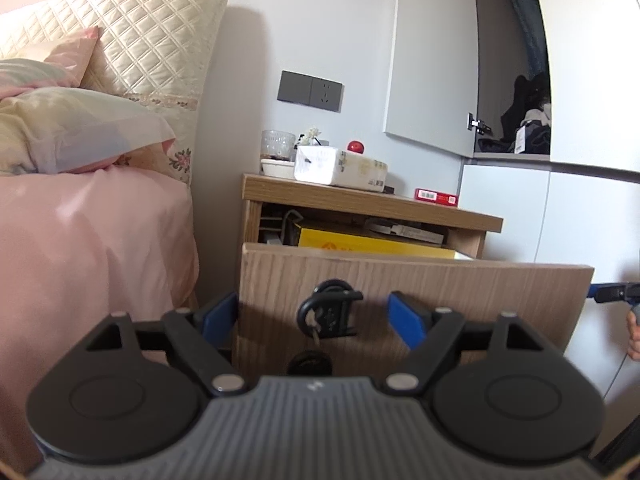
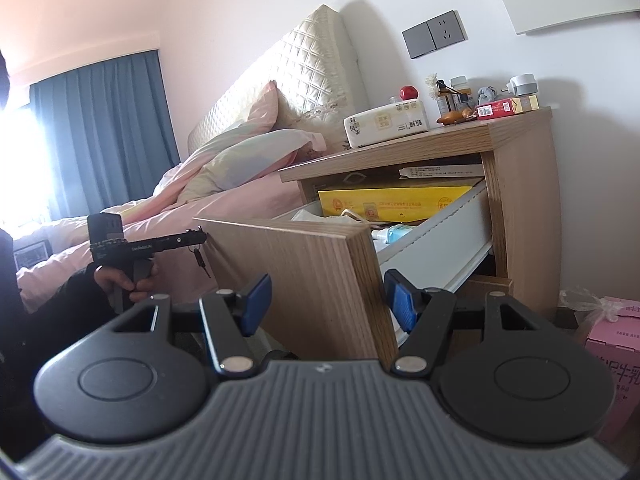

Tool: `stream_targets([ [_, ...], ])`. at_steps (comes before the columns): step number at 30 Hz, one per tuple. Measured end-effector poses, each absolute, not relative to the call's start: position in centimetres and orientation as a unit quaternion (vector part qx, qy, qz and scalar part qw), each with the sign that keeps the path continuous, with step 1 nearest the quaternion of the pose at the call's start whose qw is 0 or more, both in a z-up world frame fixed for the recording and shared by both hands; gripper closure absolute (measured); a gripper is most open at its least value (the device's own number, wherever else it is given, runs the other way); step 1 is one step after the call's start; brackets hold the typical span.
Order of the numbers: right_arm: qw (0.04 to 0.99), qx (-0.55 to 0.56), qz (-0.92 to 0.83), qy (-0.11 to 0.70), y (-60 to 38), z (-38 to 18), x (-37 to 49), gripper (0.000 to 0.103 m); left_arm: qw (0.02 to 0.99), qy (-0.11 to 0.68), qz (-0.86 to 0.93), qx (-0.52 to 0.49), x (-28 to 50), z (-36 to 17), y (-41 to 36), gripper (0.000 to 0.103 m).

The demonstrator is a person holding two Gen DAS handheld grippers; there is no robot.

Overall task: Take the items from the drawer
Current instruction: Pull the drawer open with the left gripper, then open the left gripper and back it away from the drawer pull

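Note:
The wooden nightstand's top drawer (image 1: 420, 280) stands pulled out; a black padlock with keys (image 1: 330, 314) hangs on its front. My left gripper (image 1: 316, 316) is open, its blue fingers either side of the padlock, just in front of the drawer front. In the right wrist view the drawer (image 2: 304, 264) shows its right corner and white side rail. Inside lie a yellow box (image 2: 396, 202), a blue-and-white bottle (image 2: 394, 234) and white tissue or cloth (image 2: 320, 216). My right gripper (image 2: 326, 300) is open, astride the drawer's front corner. The left gripper (image 2: 160, 246) shows at the drawer's far end.
The nightstand top (image 2: 400, 148) carries a tissue pack (image 2: 386, 124), a red box (image 2: 496, 110), small bottles and a red ball. The bed with pink sheets (image 1: 92, 248) is to the left. A wardrobe (image 1: 540, 220) is to the right. A pink carton (image 2: 616, 356) sits on the floor.

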State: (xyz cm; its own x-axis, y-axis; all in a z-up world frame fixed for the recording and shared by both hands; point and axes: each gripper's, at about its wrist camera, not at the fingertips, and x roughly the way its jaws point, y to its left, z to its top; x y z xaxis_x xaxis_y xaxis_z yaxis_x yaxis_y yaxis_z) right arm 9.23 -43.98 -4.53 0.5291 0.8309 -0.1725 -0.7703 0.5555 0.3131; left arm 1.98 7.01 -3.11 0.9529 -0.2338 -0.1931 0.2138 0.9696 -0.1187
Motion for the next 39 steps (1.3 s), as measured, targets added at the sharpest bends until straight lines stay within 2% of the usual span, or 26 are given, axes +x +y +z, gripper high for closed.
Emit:
stream_targets([
  [7,0.869,0.101,0.459,0.154,-43.8,-4.5,8.8,0.037,0.986,0.107,-0.114,-0.049,1.5,-2.9,7.1,0.020],
  [11,0.870,0.099,0.458,0.154,-43.7,-4.5,8.7,0.037,0.986,0.103,-0.118,-0.052,0.9,-2.8,7.1,0.014],
  [21,0.895,0.070,0.413,0.153,-42.3,-3.9,7.8,0.039,0.989,0.097,-0.110,-0.031,-0.4,-1.5,5.9,0.009],
  [39,0.937,0.111,0.327,0.059,-38.9,1.6,5.4,0.038,0.990,0.072,-0.123,0.005,-2.3,3.2,0.8,0.005],
])
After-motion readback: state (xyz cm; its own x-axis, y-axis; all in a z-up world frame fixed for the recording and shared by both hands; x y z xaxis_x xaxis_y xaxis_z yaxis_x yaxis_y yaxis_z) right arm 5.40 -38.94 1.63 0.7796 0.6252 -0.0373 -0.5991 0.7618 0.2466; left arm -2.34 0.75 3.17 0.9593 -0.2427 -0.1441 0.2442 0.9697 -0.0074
